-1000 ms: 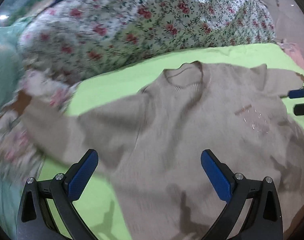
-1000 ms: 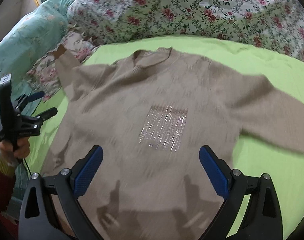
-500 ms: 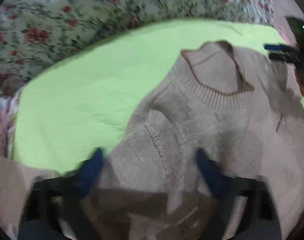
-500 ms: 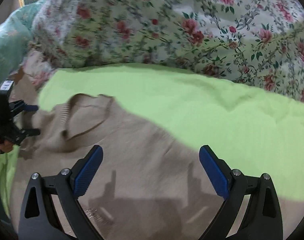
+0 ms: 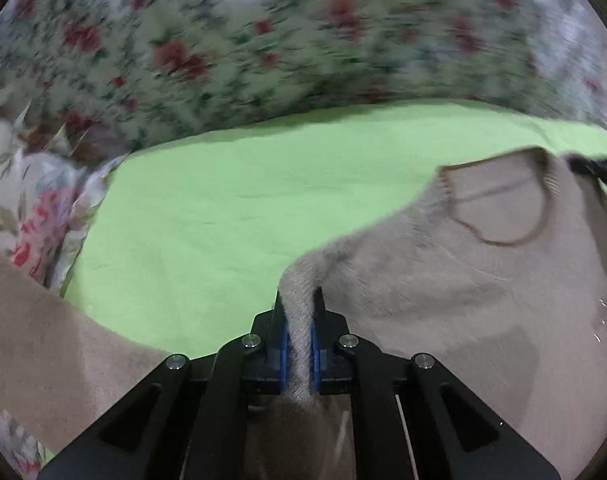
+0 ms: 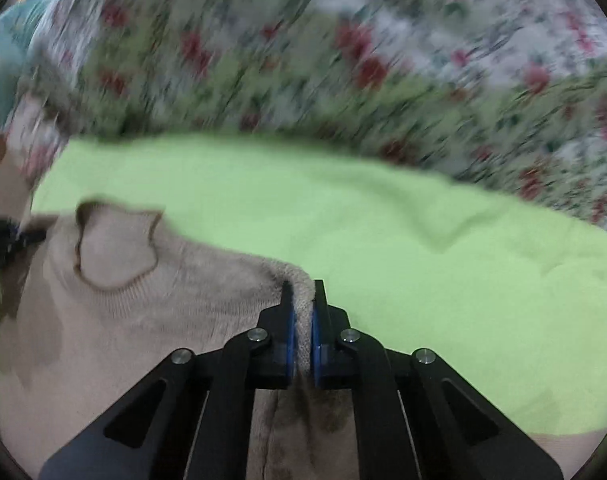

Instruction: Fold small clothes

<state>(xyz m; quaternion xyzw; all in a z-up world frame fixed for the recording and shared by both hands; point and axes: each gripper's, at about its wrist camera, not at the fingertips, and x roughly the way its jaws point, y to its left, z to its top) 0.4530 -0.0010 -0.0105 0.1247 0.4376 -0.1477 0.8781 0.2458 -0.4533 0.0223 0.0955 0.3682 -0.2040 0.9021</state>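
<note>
A beige knit sweater (image 5: 443,280) lies front up on a lime-green cloth (image 5: 243,200), its round collar (image 5: 499,208) to the right in the left wrist view. My left gripper (image 5: 299,300) is shut on a pinched ridge of the sweater's shoulder left of the collar. One sleeve (image 5: 35,332) trails to the lower left. In the right wrist view the sweater (image 6: 143,320) fills the lower left, collar (image 6: 119,248) at the left. My right gripper (image 6: 301,292) is shut on the other shoulder ridge. Each gripper shows dark at the other view's edge.
A floral quilt (image 5: 263,40) is piled along the far side of the green cloth (image 6: 423,260). A floral pillow (image 5: 43,208) lies at the left. Teal fabric (image 6: 3,60) shows at the far left of the right wrist view. Bare green cloth stretches beyond both shoulders.
Both grippers moved forward from over the sweater's body to its shoulders, and their jaws went from wide open to shut on pinched folds of knit beside the collar.
</note>
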